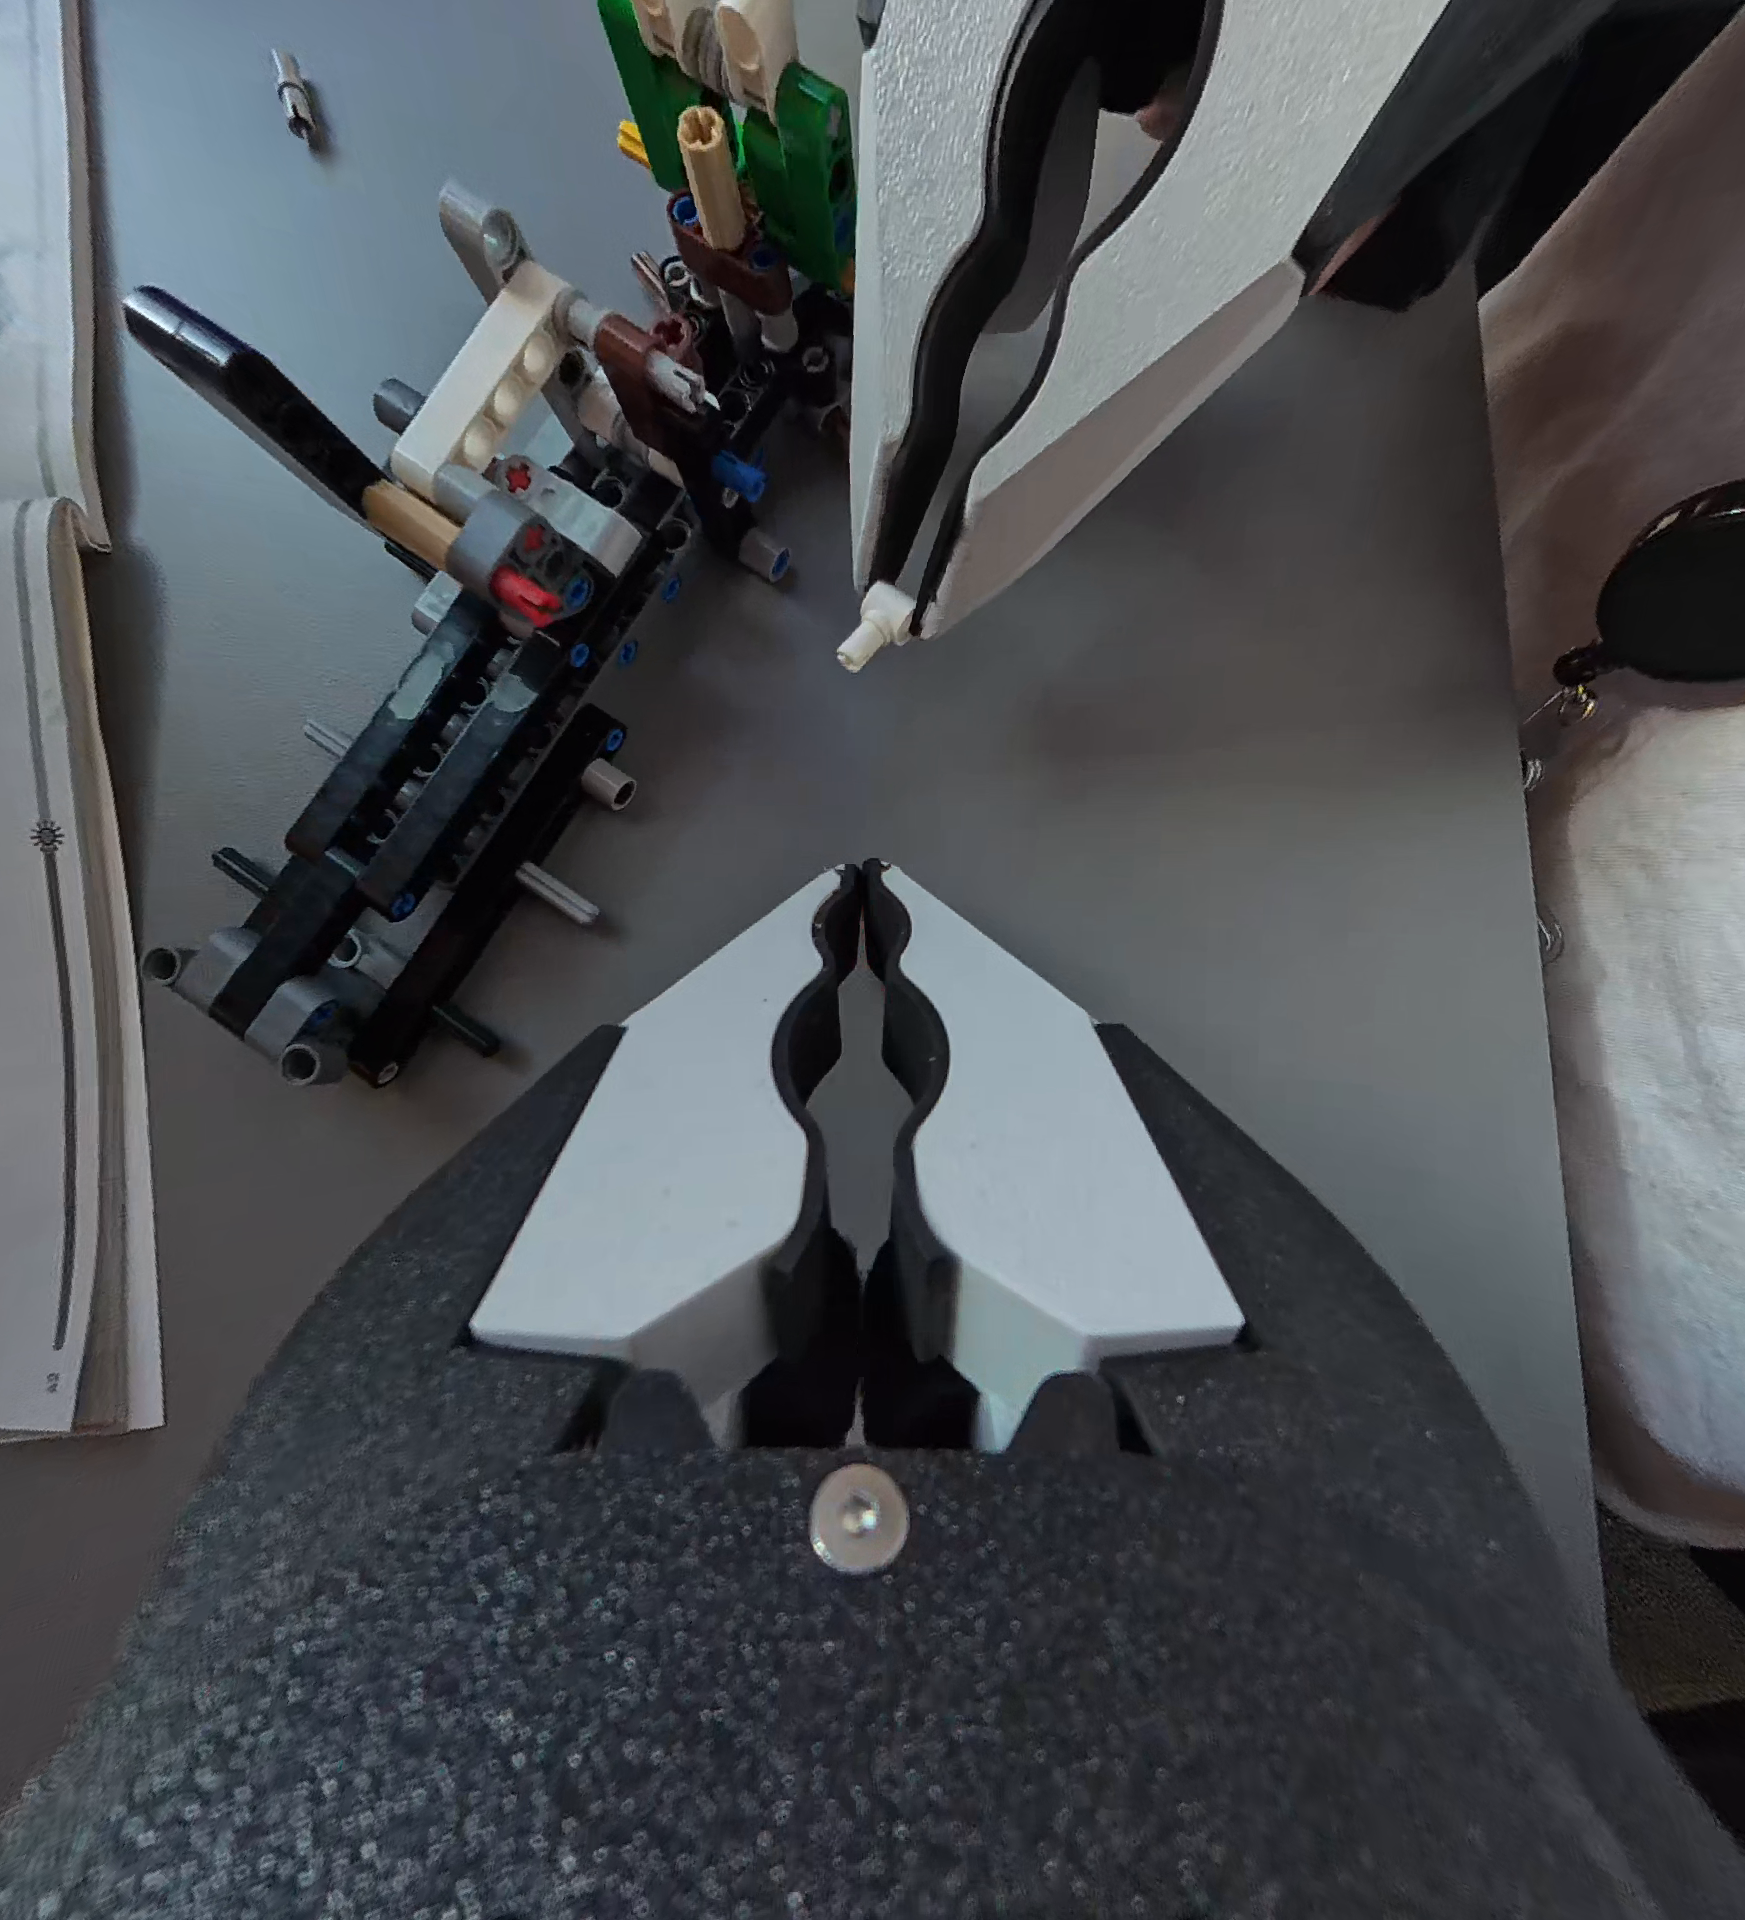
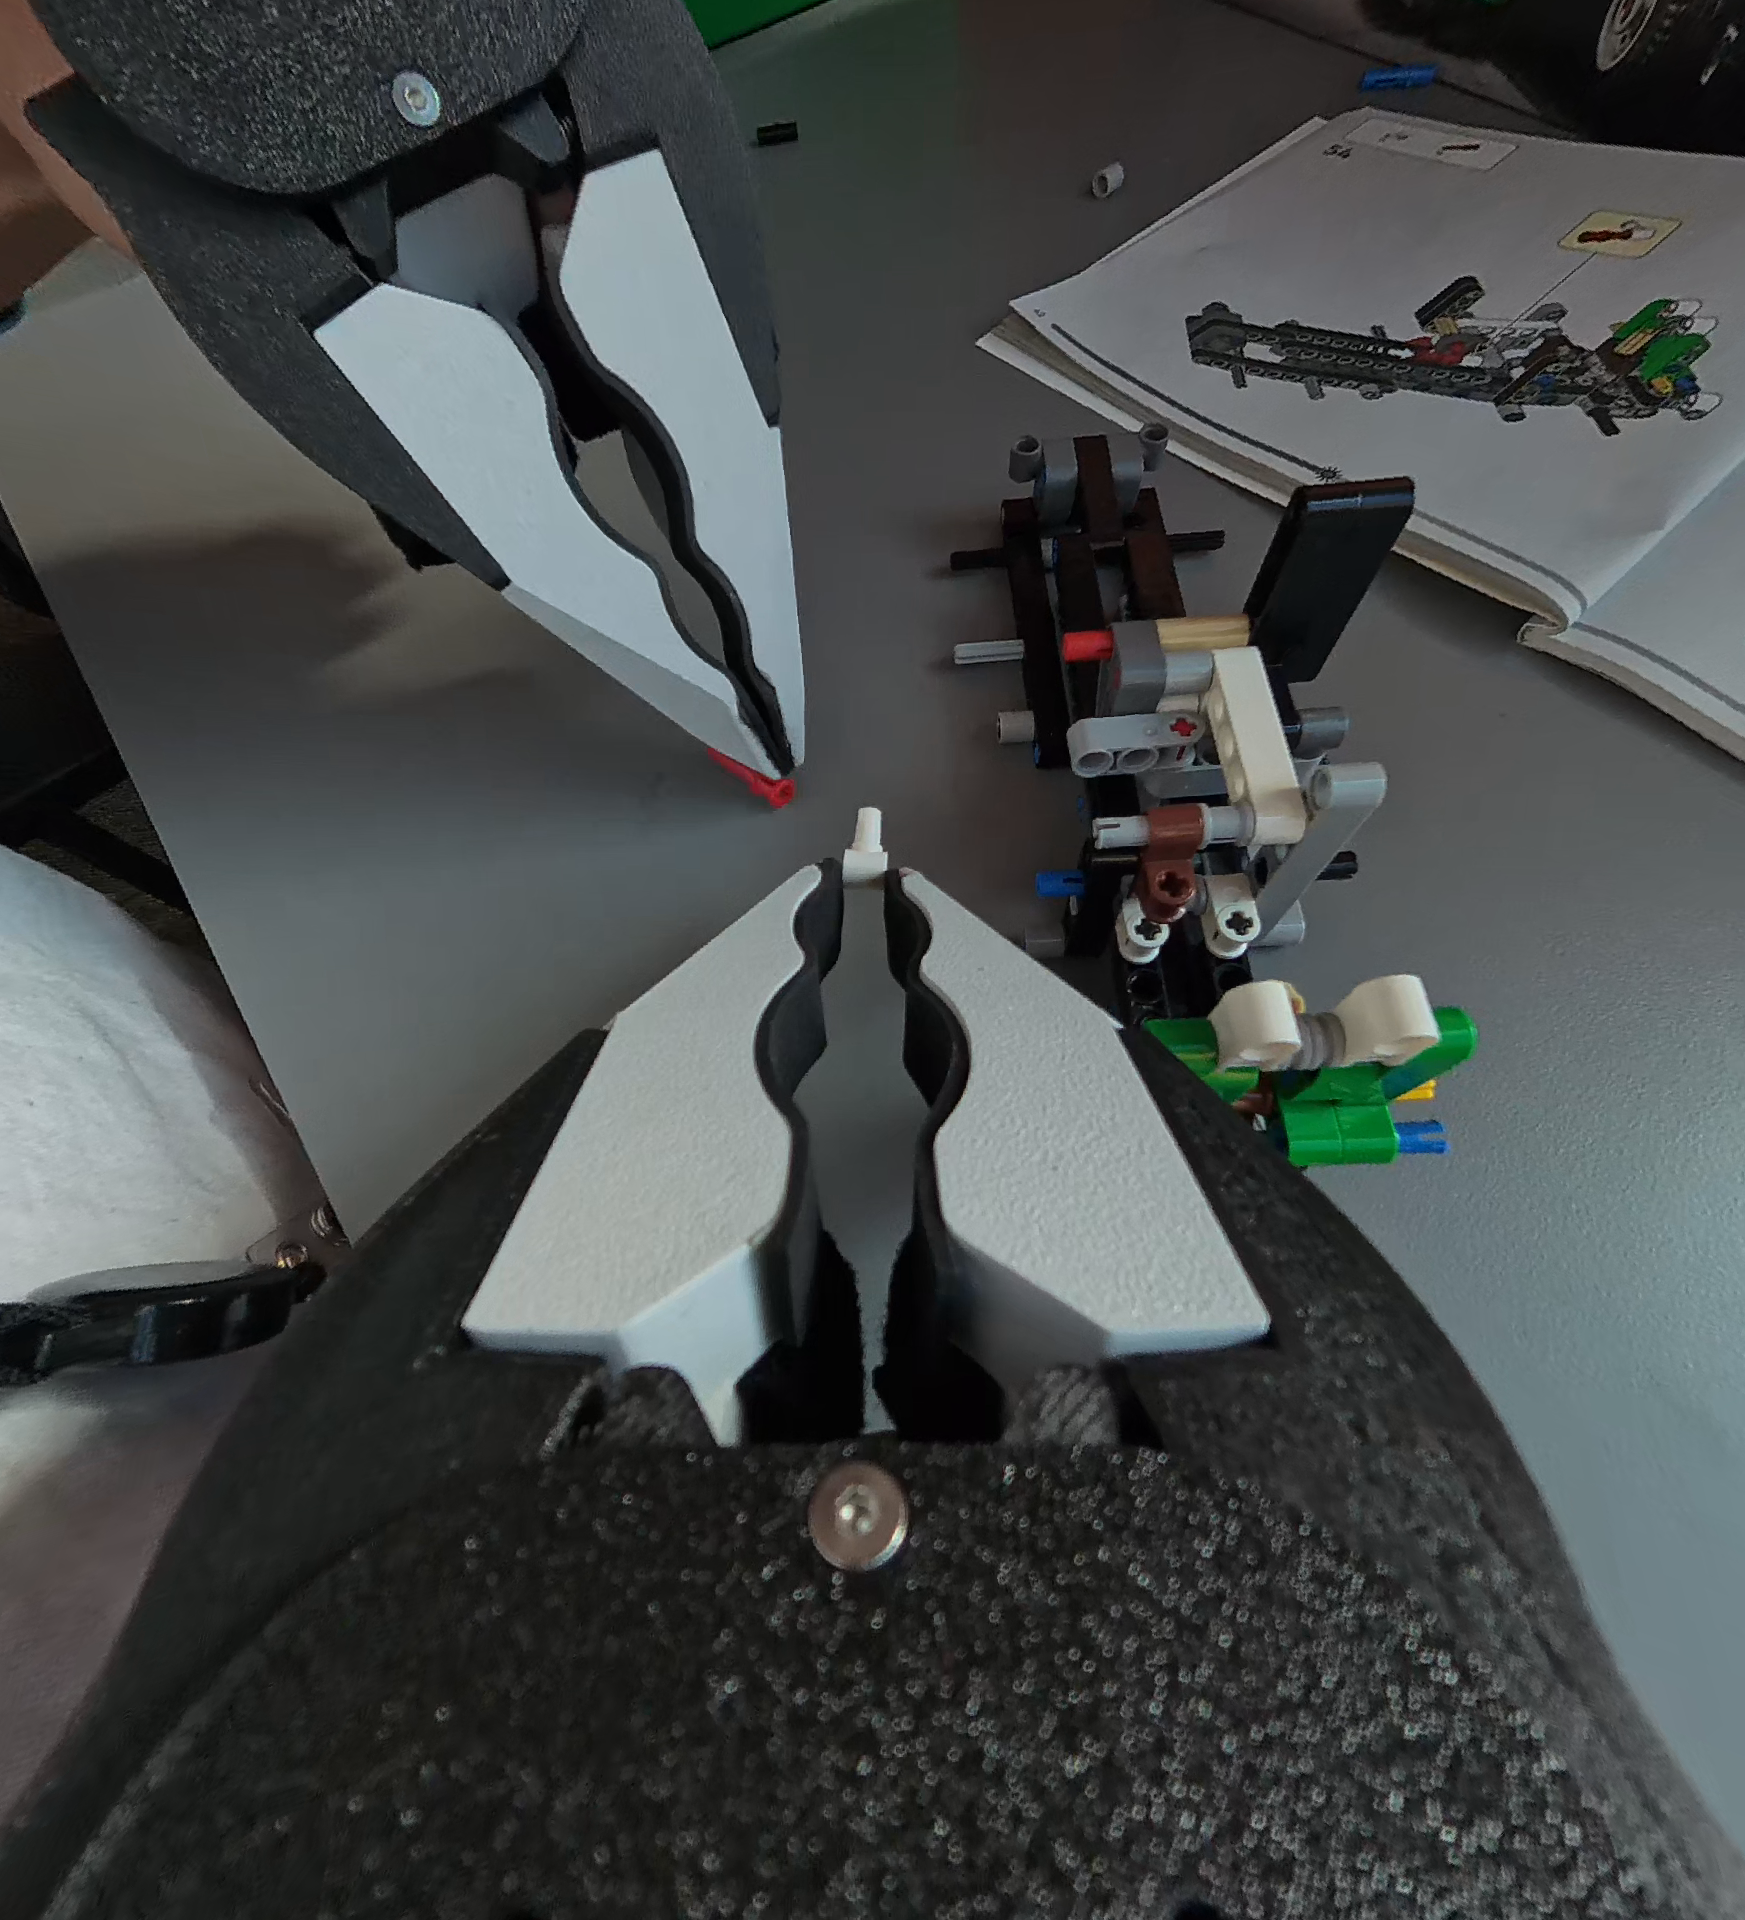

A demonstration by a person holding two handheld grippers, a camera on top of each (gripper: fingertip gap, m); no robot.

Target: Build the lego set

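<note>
Right hand-held gripper (image 2: 864,871) clamped on a white pin (image 2: 865,850); left hand-held gripper (image 1: 865,871) pinched on a red pin (image 2: 762,784). Both over bare table (image 2: 494,831) by the near edge, beside the model (image 2: 1190,748). Best kept clamped firmly, tips aligned.

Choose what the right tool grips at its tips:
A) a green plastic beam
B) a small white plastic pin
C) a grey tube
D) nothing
B: the right tool pinches a small white plastic pin between its black pads, above the grey table.
</note>
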